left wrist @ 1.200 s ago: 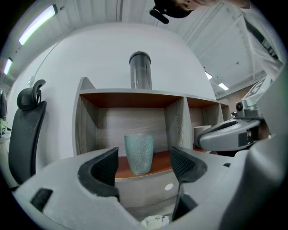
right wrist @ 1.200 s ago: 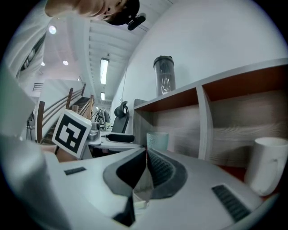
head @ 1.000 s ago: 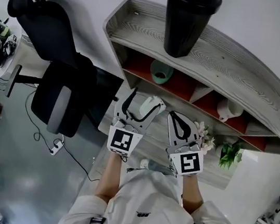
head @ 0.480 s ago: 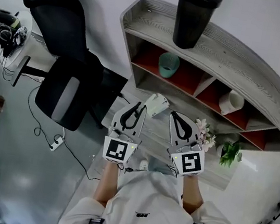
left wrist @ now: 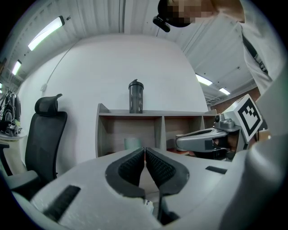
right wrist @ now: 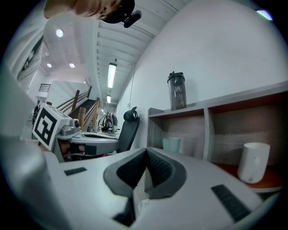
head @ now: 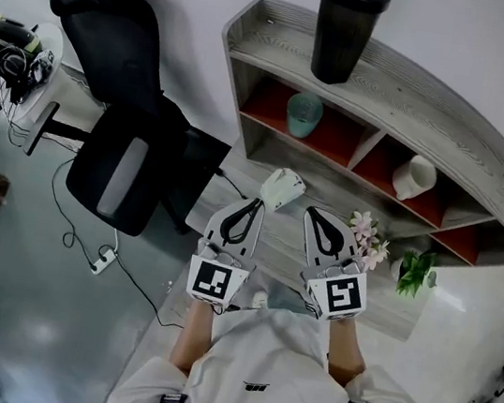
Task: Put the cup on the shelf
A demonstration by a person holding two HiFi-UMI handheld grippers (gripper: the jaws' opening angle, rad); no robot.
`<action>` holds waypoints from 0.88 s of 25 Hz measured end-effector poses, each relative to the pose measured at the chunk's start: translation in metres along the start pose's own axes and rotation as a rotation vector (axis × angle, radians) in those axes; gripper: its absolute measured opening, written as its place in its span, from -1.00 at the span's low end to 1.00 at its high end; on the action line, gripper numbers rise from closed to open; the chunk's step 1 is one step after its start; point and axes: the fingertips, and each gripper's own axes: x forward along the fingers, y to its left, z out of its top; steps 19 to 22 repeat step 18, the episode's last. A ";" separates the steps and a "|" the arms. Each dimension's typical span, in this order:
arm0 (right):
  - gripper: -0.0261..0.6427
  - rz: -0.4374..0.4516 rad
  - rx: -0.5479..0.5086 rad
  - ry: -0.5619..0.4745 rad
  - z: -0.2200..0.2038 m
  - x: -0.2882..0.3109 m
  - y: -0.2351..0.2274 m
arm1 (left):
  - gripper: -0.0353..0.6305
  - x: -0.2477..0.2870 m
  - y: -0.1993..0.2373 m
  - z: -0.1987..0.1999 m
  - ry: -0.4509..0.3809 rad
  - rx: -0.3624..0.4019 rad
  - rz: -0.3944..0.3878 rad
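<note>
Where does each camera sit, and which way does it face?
Head view: on the person's head, steeply down on the grey wooden shelf; forearms, left gripper, right gripper show.
Left gripper view: on that gripper, along its just-closed empty jaws toward the shelf; right gripper beside.
Right gripper view: likewise along shut jaws; left gripper beside.
All share the tall dark bottle.

The shelf (head: 434,130) is finished in grey wood grain, with its compartments lined in red. Inside it a teal cup (head: 304,114) and a white mug (head: 414,177) are seen; on top, a black bottle (head: 346,26); beside it, a black chair (head: 121,128).
</note>
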 end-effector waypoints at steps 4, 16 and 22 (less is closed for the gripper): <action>-0.83 0.005 -0.006 -0.002 0.002 -0.001 0.005 | -0.79 -0.003 -0.002 0.004 -0.009 0.008 -0.006; -0.83 0.015 -0.016 -0.001 0.003 0.001 0.003 | -0.79 0.002 -0.002 0.009 -0.014 0.013 -0.008; -0.83 0.016 -0.015 -0.011 0.005 0.002 0.003 | -0.79 0.003 -0.002 0.010 -0.013 0.010 -0.008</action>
